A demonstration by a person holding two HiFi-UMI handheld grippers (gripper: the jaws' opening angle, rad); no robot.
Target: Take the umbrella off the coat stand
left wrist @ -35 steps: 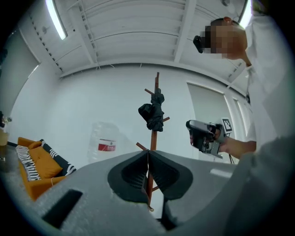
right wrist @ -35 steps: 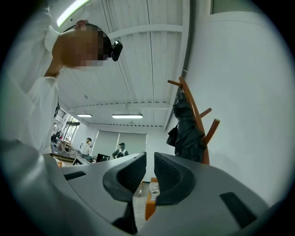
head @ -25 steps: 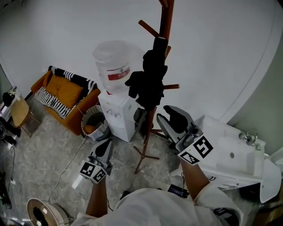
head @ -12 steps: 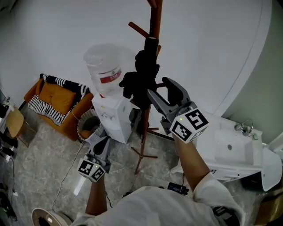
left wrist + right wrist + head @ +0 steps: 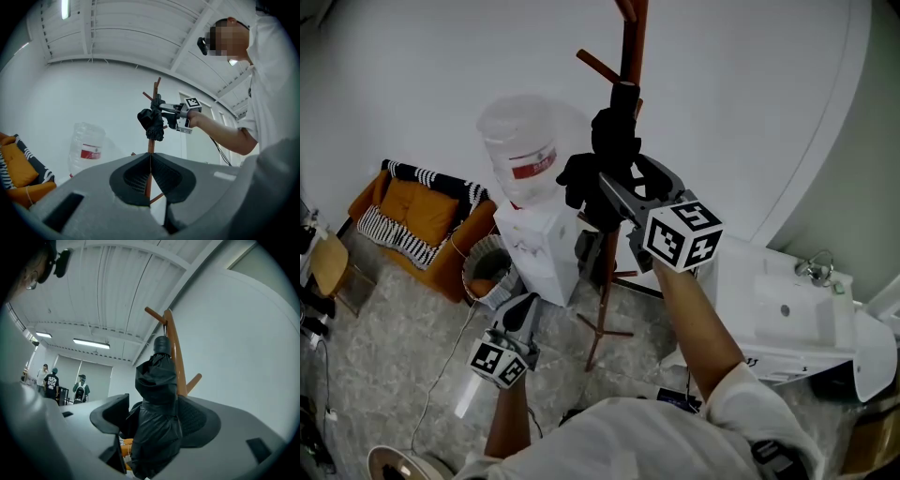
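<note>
We were at the reach-and-grasp step: the umbrella (image 5: 157, 394), folded, black & bunched, hung on the coat stand (image 5: 630, 47), not yet taken off. The right gripper (image 5: 622, 171) was up at the stand w/ its jaws opening, and the umbrella's body stood b/w them. In the right gripper view the left jaw stood clear of the fabric and the right pad lay just behind it, so we read it as straddling, not clamping, i.e. nothing held yet. The umbrella hung upright along the pole, handle end up, just under an upper peg (image 5: 154, 314). A thin loop seemed to run from peg to handle, but we couldn't make it out for sure. The left gripper (image 5: 150, 160) was low & well apart from the stand, jaws pressed together w/ nothing b/w them, only the pole showing far behind. Next move, as we judged it: close the right jaws on the bundle, prob. on the firmer part near the handle, since the loose folds could slip or squash. Then lift enough to clear the loop off the upward-slanting peg before pulling away from the pole. Risk, in our view: dragging sideways first could tip the stand, w/ the water dispenser (image 5: 530, 239) just beside it.
</note>
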